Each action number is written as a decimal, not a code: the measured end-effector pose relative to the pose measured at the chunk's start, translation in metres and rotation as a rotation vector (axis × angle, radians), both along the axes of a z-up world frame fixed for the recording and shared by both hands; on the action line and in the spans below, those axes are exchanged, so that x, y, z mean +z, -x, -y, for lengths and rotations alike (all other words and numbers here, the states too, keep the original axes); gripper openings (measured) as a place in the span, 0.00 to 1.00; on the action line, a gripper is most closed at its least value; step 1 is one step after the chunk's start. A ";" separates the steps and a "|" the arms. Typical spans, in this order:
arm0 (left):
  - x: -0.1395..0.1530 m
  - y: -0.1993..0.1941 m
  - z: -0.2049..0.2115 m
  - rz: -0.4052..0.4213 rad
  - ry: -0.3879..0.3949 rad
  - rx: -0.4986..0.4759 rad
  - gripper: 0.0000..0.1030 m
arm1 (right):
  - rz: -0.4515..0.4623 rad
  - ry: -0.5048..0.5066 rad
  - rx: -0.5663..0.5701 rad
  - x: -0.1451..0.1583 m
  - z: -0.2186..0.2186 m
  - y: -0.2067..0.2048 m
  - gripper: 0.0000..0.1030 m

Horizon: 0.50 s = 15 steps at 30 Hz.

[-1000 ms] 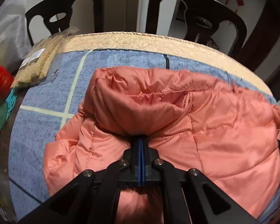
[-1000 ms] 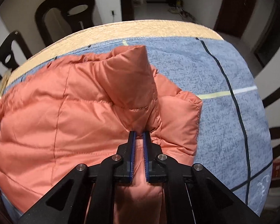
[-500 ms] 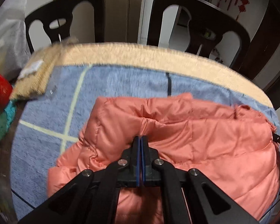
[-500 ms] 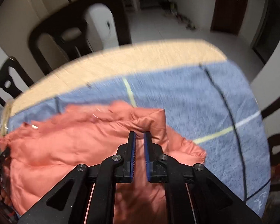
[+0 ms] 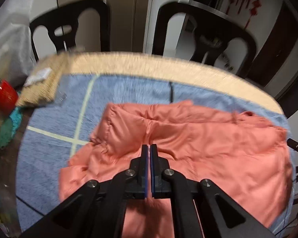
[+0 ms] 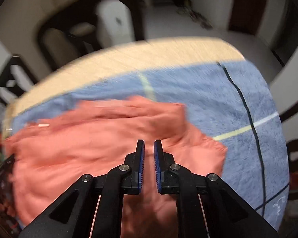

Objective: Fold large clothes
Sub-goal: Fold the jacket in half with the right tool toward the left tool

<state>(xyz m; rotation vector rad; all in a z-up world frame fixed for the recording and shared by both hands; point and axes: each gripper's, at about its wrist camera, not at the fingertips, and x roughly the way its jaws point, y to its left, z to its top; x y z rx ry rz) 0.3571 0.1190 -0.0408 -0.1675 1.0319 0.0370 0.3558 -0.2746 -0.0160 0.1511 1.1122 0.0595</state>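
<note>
Down and flatter than a second ago: the raised fold of the salmon puffer jacket [image 5: 198, 148] that bulged in front of both cameras has dropped, and more of the blue blanket [image 5: 55, 119] shows beyond it. Right gripper [image 6: 149, 148] parted wider than before, a clear gap between the blue pads, nothing pinched, so released, most likely to leave the folded edge where it fell. Left gripper [image 5: 149, 148] all but closed, only a sliver between pads; whether a thin layer of fabric sits in there, cannot tell. Jacket lying across the near middle of the blanket-covered table [image 5: 149, 65], far hem running roughly parallel to the tan far rim. Plenty of bare blanket beyond that hem and out to the jacket's right in the right wrist view. Tighter on the left: red jar [image 5: 5, 95] and teal clutter at that table edge. Two dark chairs [image 5: 204, 33] behind the far rim. Heavy blur in the right view, so seams unreadable.
</note>
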 end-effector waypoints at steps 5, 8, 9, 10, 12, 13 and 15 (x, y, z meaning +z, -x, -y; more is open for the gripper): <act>0.022 0.034 -0.005 0.050 0.020 -0.006 0.06 | 0.029 -0.075 0.274 0.016 -0.095 0.054 0.10; 0.009 0.050 -0.014 0.008 0.006 0.013 0.06 | -0.029 -0.075 0.354 -0.003 -0.136 0.063 0.10; 0.003 0.054 -0.018 -0.011 0.012 0.021 0.06 | -0.048 -0.044 0.366 -0.012 -0.146 0.062 0.10; -0.003 0.059 -0.023 -0.033 0.025 0.033 0.06 | -0.071 -0.030 0.366 -0.021 -0.151 0.058 0.10; -0.011 0.068 -0.032 -0.049 0.060 0.048 0.06 | -0.135 -0.042 0.331 -0.040 -0.151 0.046 0.07; -0.011 0.071 -0.035 -0.046 0.074 0.052 0.06 | -0.152 -0.055 0.319 -0.048 -0.149 0.038 0.06; -0.010 0.076 -0.038 -0.036 0.097 0.054 0.06 | -0.162 -0.028 0.341 -0.054 -0.153 0.033 0.02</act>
